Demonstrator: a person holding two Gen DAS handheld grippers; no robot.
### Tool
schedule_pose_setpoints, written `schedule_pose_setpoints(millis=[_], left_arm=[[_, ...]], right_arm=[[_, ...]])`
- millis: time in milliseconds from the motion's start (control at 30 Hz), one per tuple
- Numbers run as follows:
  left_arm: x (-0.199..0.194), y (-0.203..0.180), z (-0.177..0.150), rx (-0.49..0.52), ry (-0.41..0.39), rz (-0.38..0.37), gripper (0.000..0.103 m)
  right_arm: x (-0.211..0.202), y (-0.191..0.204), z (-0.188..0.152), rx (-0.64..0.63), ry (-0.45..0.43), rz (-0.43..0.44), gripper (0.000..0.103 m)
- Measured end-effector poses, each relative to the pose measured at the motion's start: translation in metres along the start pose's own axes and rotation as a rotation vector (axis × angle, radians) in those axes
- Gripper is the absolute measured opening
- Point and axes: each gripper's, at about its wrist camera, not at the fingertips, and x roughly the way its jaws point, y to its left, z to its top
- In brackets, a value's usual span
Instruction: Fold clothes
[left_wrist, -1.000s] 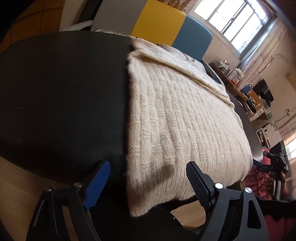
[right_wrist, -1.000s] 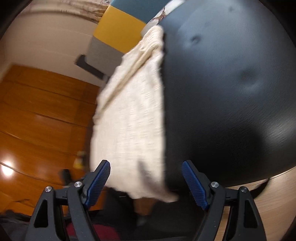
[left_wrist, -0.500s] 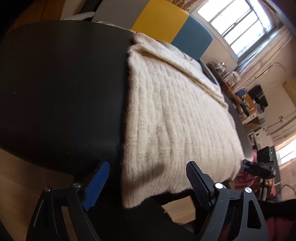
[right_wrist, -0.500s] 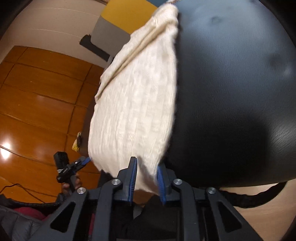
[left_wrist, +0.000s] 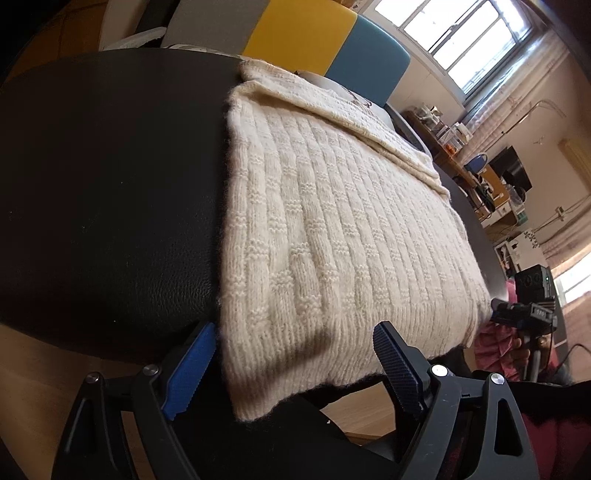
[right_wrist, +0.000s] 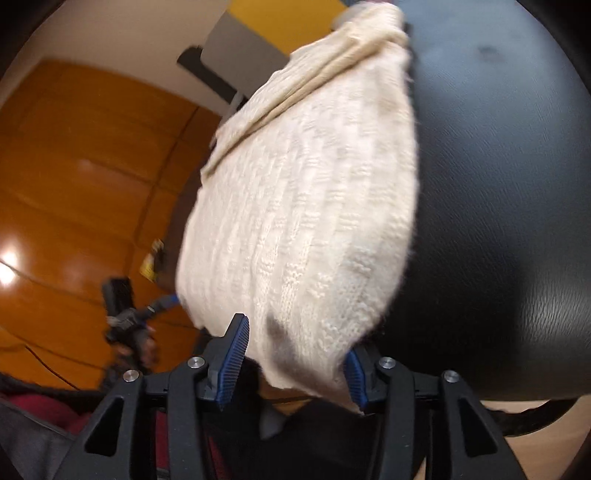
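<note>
since half a second ago my right gripper (right_wrist: 291, 363) has spread around the cream ribbed knit sweater (left_wrist: 332, 236) hem at lower centre, unclamped, while my left gripper (left_wrist: 295, 365) gapes around the near corner, ribs running away toward the upper right.

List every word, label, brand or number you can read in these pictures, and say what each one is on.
None can be read.
Cream sweater: no tag or print visible.
Black mat: blank.
Boxes on the far shelf: any labels too small and blurred to read.
</note>
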Motion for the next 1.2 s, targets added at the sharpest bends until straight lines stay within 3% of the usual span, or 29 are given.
schedule_pose_setpoints(millis=[233,267,333,500,567,633,700,767,800,1033,1200], left_arm=[[0.0,-0.004,-0.002,0.045,0.001,0.01,0.088],[-0.001,-0.004,-0.003,0.045,0.003,0.0,0.087],[0.0,-0.003,-0.005,0.038,0.021,-0.037,0.069],[0.003,0.005,-0.009,0.002,0.029,-0.053,0.069],[0.003,0.008,-0.009,-0.017,0.033,-0.077,0.056],[0.004,0.013,-0.008,-0.033,0.031,-0.067,0.033],[0.003,0.019,-0.008,-0.056,0.028,-0.06,0.018],[0.0,0.026,-0.008,-0.09,0.011,-0.066,0.011],[-0.002,0.025,-0.008,-0.086,-0.001,-0.065,0.008],[-0.022,0.011,0.003,-0.08,-0.096,-0.138,0.005],[-0.038,0.002,0.018,-0.104,-0.164,-0.214,0.005]], right_arm=[[-0.004,-0.017,0.002,0.11,-0.008,0.108,0.052],[-0.003,-0.018,0.002,0.116,-0.002,0.12,0.051],[-0.005,-0.018,0.003,0.122,0.006,0.121,0.051],[0.007,-0.003,0.008,0.088,0.008,0.112,0.051],[0.007,-0.003,0.007,0.088,0.002,0.116,0.051],[0.004,-0.002,0.006,0.071,0.0,0.094,0.045],[-0.001,0.0,0.004,0.042,0.0,0.051,0.033],[-0.002,0.002,0.004,0.022,0.0,0.0,0.015],[-0.006,-0.001,0.003,0.018,0.003,-0.017,0.015],[-0.008,0.005,0.003,-0.013,0.008,-0.045,0.013],[-0.021,0.03,0.02,-0.063,-0.055,0.023,0.013]])
